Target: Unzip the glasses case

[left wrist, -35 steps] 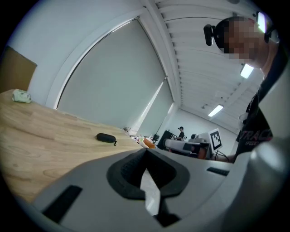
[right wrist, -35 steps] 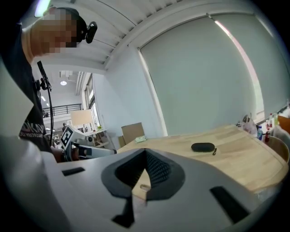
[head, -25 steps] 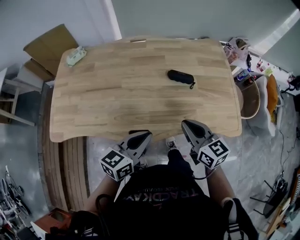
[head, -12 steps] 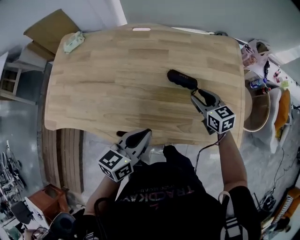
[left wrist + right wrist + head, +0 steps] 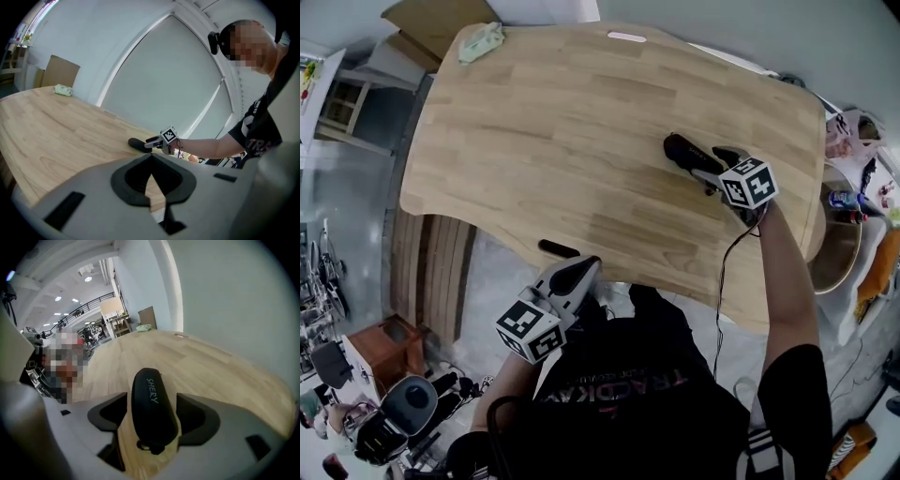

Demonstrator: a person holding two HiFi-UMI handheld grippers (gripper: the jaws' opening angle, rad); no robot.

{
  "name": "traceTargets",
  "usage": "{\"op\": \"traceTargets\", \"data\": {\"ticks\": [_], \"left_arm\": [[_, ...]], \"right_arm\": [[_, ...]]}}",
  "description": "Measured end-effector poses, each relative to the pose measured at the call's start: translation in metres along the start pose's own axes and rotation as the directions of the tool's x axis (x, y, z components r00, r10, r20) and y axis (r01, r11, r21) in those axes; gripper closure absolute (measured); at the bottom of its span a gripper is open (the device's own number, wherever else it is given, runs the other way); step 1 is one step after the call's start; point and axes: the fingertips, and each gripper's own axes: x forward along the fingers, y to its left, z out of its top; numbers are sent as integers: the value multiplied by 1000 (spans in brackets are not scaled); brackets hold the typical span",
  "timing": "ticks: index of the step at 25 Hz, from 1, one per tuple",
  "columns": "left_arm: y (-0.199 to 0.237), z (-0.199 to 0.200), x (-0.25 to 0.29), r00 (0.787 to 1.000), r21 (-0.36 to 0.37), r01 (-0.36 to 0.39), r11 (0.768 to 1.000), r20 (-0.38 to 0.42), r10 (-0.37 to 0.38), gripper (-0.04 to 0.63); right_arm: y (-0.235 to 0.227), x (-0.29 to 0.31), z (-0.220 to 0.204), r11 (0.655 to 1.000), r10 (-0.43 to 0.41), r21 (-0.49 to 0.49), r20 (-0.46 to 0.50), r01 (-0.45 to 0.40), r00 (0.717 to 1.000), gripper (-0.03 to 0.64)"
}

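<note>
A black zipped glasses case (image 5: 682, 150) lies on the right part of the wooden table (image 5: 553, 141). My right gripper (image 5: 710, 165) has reached it from the near right. In the right gripper view the case (image 5: 152, 404) lies lengthwise between the jaws, with a gap on each side. The jaws have just been opening around it, and my right gripper (image 5: 152, 401) is open and does not press it. A small zip pull hangs at the case's near end. My left gripper (image 5: 581, 267) is shut and empty at the table's front edge. In the left gripper view the shut jaws (image 5: 150, 174) point across the table at the distant case (image 5: 137, 144).
A pale green packet (image 5: 480, 42) lies at the table's far left corner, with cardboard (image 5: 431, 17) behind it. A wooden chair (image 5: 836, 253) and clutter stand off the right edge. A short dark bar (image 5: 558, 249) shows at the front edge by my left gripper.
My right gripper swung from the near edge out over the table to the case and its jaws opened around it. My left gripper stayed by the front edge. The head view tilted.
</note>
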Motion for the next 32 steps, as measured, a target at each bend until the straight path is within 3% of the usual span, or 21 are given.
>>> {"op": "traceTargets", "data": {"ticks": [4,10,22,27,32], "left_arm": [[0,0,1,1000,-12,-28,1000,8,28,583],[1,-3,3,999,-29,-43,999,11,44,583],[2,-1,-8,999,-23,-31,999,39,32,583],[11,-1,-21,998,-8,-19,1000,61,20,583],[21,15,-37,996,67,35,997,74,-40,583]], "right_arm": [[0,18,-6,996,45,-76,-97,-53,994,273],[1,35,-14,992,80,-84,-160,-95,984,268],[11,30,-11,975,-39,-222,-135,9,990,280],[43,3,10,922,-86,-382,-47,62,995,287],[110,-44,47,818,-63,-570,47,79,997,288]]}}
